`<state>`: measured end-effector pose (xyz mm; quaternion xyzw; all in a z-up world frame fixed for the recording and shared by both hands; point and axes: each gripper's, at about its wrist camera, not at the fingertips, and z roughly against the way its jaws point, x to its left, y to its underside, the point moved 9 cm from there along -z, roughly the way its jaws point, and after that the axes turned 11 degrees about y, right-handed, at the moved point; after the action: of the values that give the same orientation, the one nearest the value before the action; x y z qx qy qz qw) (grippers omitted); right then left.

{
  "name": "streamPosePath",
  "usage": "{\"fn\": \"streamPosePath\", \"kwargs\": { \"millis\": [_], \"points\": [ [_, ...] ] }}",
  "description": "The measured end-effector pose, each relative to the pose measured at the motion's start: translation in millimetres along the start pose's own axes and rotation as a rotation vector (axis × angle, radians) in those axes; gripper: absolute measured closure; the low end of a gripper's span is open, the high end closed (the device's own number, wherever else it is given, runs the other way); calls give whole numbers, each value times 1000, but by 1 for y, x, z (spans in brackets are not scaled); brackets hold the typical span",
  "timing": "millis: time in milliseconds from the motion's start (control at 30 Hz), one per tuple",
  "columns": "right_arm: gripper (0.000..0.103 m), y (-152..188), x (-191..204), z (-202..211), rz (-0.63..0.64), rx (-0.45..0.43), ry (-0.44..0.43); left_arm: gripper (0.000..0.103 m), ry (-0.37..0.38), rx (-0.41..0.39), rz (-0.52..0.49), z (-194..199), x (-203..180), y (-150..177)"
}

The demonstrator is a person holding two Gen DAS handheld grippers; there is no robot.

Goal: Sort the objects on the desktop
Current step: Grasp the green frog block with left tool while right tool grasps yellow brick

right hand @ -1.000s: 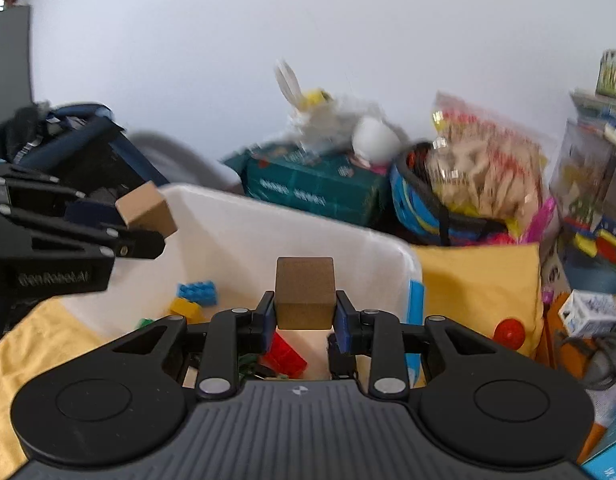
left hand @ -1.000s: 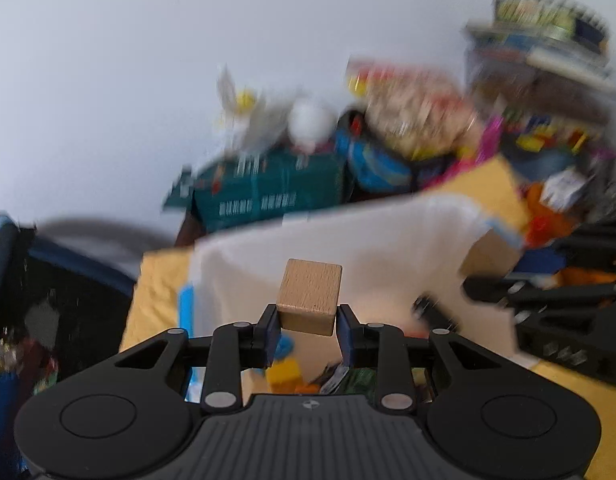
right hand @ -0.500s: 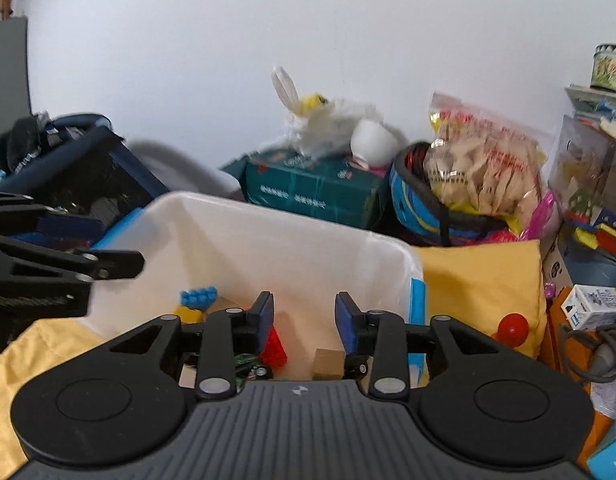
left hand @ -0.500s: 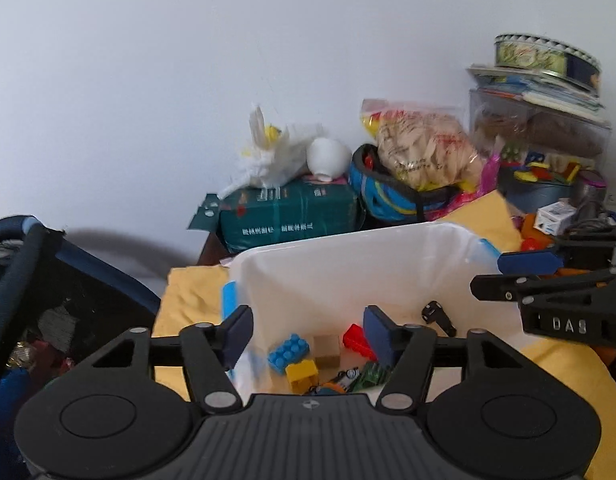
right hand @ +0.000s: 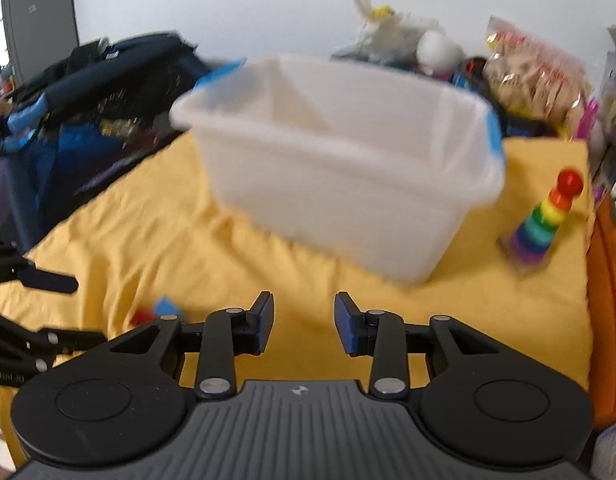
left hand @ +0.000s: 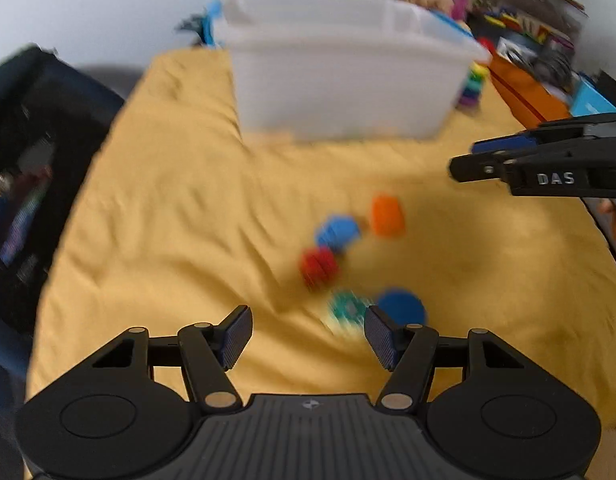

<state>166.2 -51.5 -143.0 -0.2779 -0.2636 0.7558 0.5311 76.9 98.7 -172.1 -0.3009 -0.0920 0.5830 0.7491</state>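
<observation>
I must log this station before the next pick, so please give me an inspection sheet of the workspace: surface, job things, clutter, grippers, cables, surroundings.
Surface: wrinkled yellow cloth.
Job's things: white bin at the far end; loose orange piece, light blue piece, red piece, teal ring, dark blue disc on the cloth, blurred.
Clutter: rainbow stacking toy upright beside the bin.
Grippers: left gripper open, empty; right gripper open, empty.
Cables: nothing seen.
Surroundings: dark bag, snack bag, white wall.
</observation>
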Motion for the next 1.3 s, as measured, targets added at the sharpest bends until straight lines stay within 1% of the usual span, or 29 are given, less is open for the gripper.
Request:
{"fn": "streamPosePath", "kwargs": {
  "millis": [100, 200, 300, 367, 400, 433, 500, 533, 567, 667, 733, 800, 833, 867, 967, 1067, 1133, 1233, 1300],
  "points": [
    [65, 17, 8, -1, -6, 47, -33, 37, 12, 0, -31, -7, -8, 3],
    [65, 30, 18, 4, 19, 62, -64, 37, 27, -13, -47, -15, -11, 3],
    [66, 45, 37, 16, 55, 66, -127, 38, 15, 23, -76, -24, -11, 7],
    [66, 56, 52, 24, 103, 79, -172, 40, 20, 20, -104, -28, -12, 6],
    [66, 61, 60, 28, 128, 79, -188, 45, 36, 23, -120, -31, -13, 5],
    [66, 66, 67, 31, 155, 80, -202, 51, 46, 29, -132, -34, -13, 4],
    [68, 75, 80, 33, 193, 91, -223, 53, 50, 40, -162, -40, -14, 3],
    [68, 78, 85, 33, 211, 96, -233, 62, 53, 36, -180, -40, -16, 2],
    [68, 80, 91, 33, 223, 100, -241, 68, 58, 40, -191, -40, -17, 1],
    [68, 81, 103, 32, 239, 98, -255, 69, 63, 27, -162, -31, -13, 0],
    [70, 80, 112, 30, 269, 84, -251, 69, 68, 27, -140, -26, -9, 3],
    [74, 82, 119, 26, 300, 82, -236, 69, 83, 32, -119, -21, -5, 8],
    [83, 84, 123, 23, 312, 88, -234, 69, 87, 30, -115, -18, -4, 10],
    [86, 88, 125, 20, 320, 102, -229, 69, 88, 25, -114, -15, -5, 13],
    [86, 91, 122, 20, 311, 107, -221, 69, 103, 13, -115, -11, -12, 15],
    [86, 89, 106, 19, 272, 119, -183, 69, 115, 1, -134, -8, -23, 13],
    [86, 88, 88, 16, 213, 137, -151, 69, 96, -10, -147, -5, -30, 10],
    [86, 86, 60, 15, 151, 154, -86, 69, 5, -21, -185, 6, -39, 2],
    [86, 82, 44, 19, 113, 150, -49, 68, -7, -38, -204, 13, -47, -5]
  ]
}}
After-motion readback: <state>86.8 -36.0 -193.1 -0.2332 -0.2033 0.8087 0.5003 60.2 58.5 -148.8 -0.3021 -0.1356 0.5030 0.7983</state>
